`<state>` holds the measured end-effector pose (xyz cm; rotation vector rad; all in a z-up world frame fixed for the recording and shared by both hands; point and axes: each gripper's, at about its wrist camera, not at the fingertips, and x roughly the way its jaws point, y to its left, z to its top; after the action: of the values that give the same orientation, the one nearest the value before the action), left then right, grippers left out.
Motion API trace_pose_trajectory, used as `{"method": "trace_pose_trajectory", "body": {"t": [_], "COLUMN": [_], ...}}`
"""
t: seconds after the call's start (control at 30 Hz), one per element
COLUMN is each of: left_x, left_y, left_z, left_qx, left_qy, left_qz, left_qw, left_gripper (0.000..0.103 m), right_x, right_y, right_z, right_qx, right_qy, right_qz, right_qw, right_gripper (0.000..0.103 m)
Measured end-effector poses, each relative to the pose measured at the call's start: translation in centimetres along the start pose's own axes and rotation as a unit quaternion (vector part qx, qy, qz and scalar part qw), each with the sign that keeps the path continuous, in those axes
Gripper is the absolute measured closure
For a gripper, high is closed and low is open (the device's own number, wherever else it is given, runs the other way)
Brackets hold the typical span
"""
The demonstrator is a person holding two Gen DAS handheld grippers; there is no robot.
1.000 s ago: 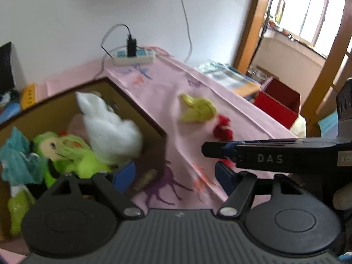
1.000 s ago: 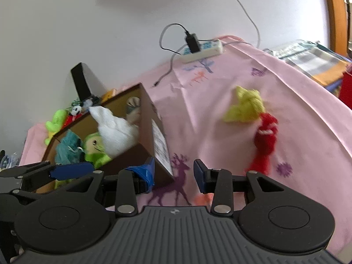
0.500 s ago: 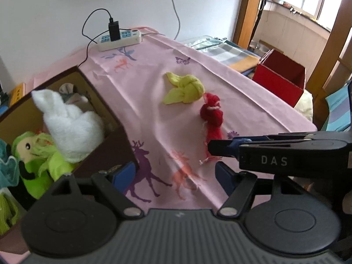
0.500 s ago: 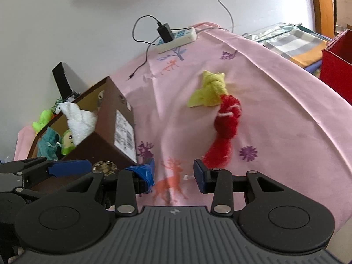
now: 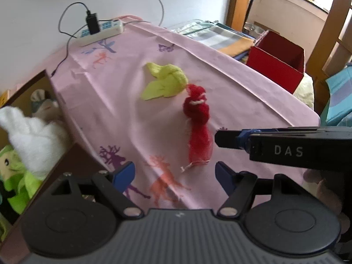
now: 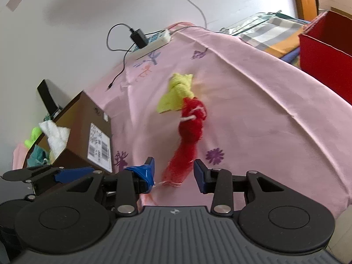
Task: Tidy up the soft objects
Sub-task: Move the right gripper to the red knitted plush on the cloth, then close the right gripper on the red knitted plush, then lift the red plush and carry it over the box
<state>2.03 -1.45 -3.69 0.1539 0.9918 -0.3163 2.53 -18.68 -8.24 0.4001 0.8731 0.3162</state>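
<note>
While the red knotted cloth (image 6: 190, 129) is lying on the pink-covered bench (image 6: 264, 114), touching the yellow-green cloth (image 6: 177, 95), the right hand-held gripper (image 6: 173, 172) is straddling its tail, jaws apart. The left hand-held gripper (image 5: 175, 173) is gaping empty nearby.

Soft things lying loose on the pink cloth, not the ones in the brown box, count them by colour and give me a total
Red knotted cloth: 1
Yellow-green knotted cloth: 1
Total: 2
</note>
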Motion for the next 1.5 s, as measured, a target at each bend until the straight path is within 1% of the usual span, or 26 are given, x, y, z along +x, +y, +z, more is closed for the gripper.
{"method": "trace_pose_trajectory", "body": {"t": [0.3, 0.47, 0.73, 0.87, 0.97, 1.07, 1.13, 1.27, 1.3, 1.4, 1.5], "left_x": [2.7, 4.4, 6.9, 8.5, 9.5, 10.3, 10.6, 11.2, 11.2, 11.0, 10.5], "left_y": [-0.7, -0.4, 0.0, -0.2, -0.3, -0.4, -0.3, -0.1, -0.1, -0.5, -1.1], "left_z": [1.2, 1.9, 3.6, 4.4, 4.9, 5.4, 5.7, 6.2, 6.3, 6.4, 6.2], "left_qx": [0.016, 0.016, 0.007, 0.006, 0.001, -0.002, -0.009, -0.023, -0.024, -0.017, -0.006], "left_qy": [0.018, 0.026, 0.010, 0.005, 0.001, -0.003, -0.003, -0.002, -0.003, -0.005, -0.011], "left_qz": [-0.016, -0.021, -0.046, -0.052, -0.060, -0.063, -0.075, -0.088, -0.090, -0.097, -0.094], "left_qw": [0.9996, 0.9993, 0.9989, 0.9986, 0.9982, 0.9980, 0.9972, 0.9959, 0.9956, 0.9951, 0.9955], "left_gripper": [0.029, 0.029, 0.029, 0.029, 0.030, 0.034, 0.038, 0.040, 0.042, 0.051, 0.052], "right_x": [0.7, 2.5, 5.5, 7.4, 8.7, 9.6, 9.9, 10.3, 10.4, 10.3, 9.9], "right_y": [-2.1, -2.8, -3.2, -3.9, -4.3, -4.3, -4.3, -4.8, -4.9, -5.1, -5.1], "right_z": [0.8, 2.0, 4.8, 6.1, 6.8, 7.3, 7.7, 8.3, 8.4, 8.4, 8.3], "right_qx": [0.036, 0.054, 0.041, 0.043, 0.047, 0.040, 0.031, 0.033, 0.035, 0.034, 0.031], "right_qy": [0.000, 0.011, 0.028, 0.047, 0.064, 0.079, 0.082, 0.090, 0.092, 0.094, 0.093], "right_qz": [-0.014, -0.001, 0.013, 0.017, 0.032, 0.050, 0.056, 0.070, 0.074, 0.077, 0.079], "right_qw": [0.999, 0.998, 0.999, 0.998, 0.996, 0.995, 0.995, 0.993, 0.992, 0.992, 0.992], "right_gripper": [0.080, 0.079, 0.079, 0.079, 0.079, 0.079, 0.080, 0.082, 0.082, 0.082, 0.083]}}
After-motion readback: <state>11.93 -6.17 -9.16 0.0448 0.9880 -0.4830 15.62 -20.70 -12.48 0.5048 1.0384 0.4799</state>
